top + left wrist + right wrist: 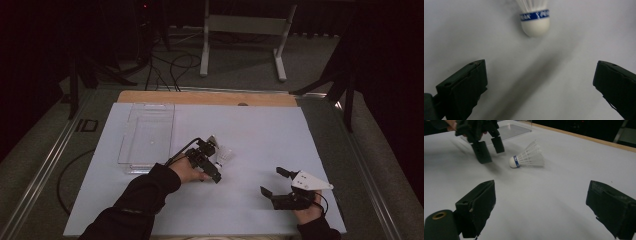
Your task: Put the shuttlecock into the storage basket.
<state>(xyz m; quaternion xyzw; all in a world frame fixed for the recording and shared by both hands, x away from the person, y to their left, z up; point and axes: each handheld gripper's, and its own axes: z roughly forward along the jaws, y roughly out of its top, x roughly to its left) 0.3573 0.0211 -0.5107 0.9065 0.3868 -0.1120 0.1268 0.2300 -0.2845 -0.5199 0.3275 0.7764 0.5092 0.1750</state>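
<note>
A white feathered shuttlecock with a blue band round its cork lies on its side on the white table cover. My left gripper is open just short of it. In the left gripper view the cork points back at me, a little ahead of the wide-apart jaws of the left gripper. My right gripper rests open near the front right of the cover with nothing between its fingers. In the right gripper view, past the right gripper, lie the shuttlecock and the left gripper.
A clear plastic tray stands at the back left of the cover, also seen as the tray behind the left gripper. A wooden table edge runs along the back. Beyond it are a metal stand and floor cables.
</note>
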